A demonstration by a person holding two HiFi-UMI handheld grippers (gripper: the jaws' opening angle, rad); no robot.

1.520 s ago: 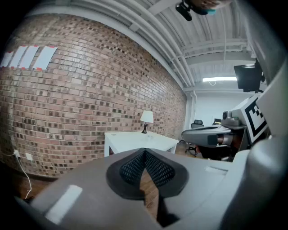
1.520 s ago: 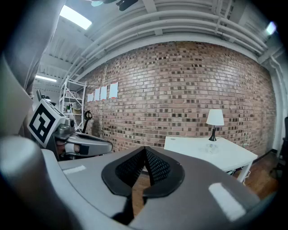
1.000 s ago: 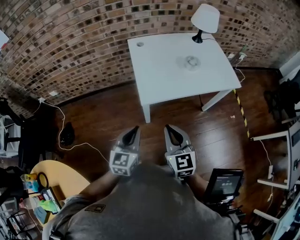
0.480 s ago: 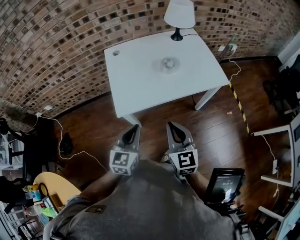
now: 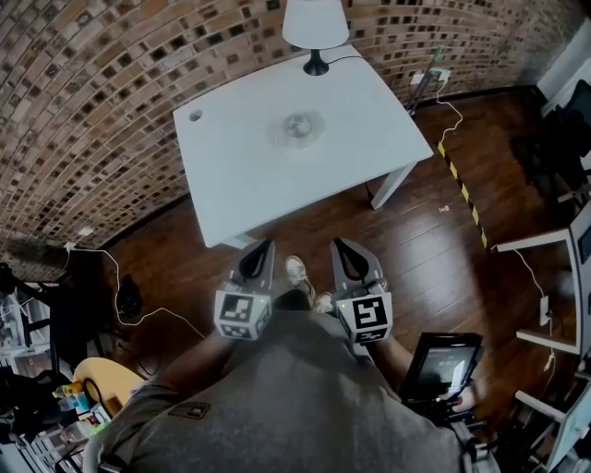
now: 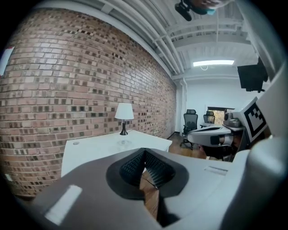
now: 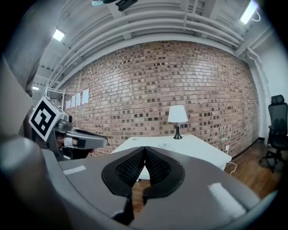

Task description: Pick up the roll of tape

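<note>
Seen from above, a person stands on a dark wooden floor (image 5: 434,249) facing a white worktop (image 5: 231,162) set against a brick wall (image 5: 92,83), with a gripper held out in each hand. The roll of tape (image 5: 297,126), a pale, see-through ring, lies flat with its hole upward near the middle of the worktop, well apart from both grippers. A white-shaded lamp (image 5: 315,23) stands beyond it at the far edge. The left gripper (image 5: 263,249) and the right gripper (image 5: 341,248) hang side by side over the floor, short of the worktop's near edge, and the person's shoe (image 5: 295,270) shows between them. Both are clenched on nothing: each gripper's own view shows its ribbed pads meeting at the tip with no object between them. From the jaws the roll lies at 12 o'clock in the head view, almost on the line midway between the two grippers. In the left gripper view it sits just past the tip at about 11 o'clock, and in the right gripper view at about 1 o'clock. Neither hand looks clearly nearer. Lying flat, the ring has no long axis to line up with. Whichever gripper goes in will likely need its jaws released first, then a pass over the near edge to pinch the ring's wall.
</note>
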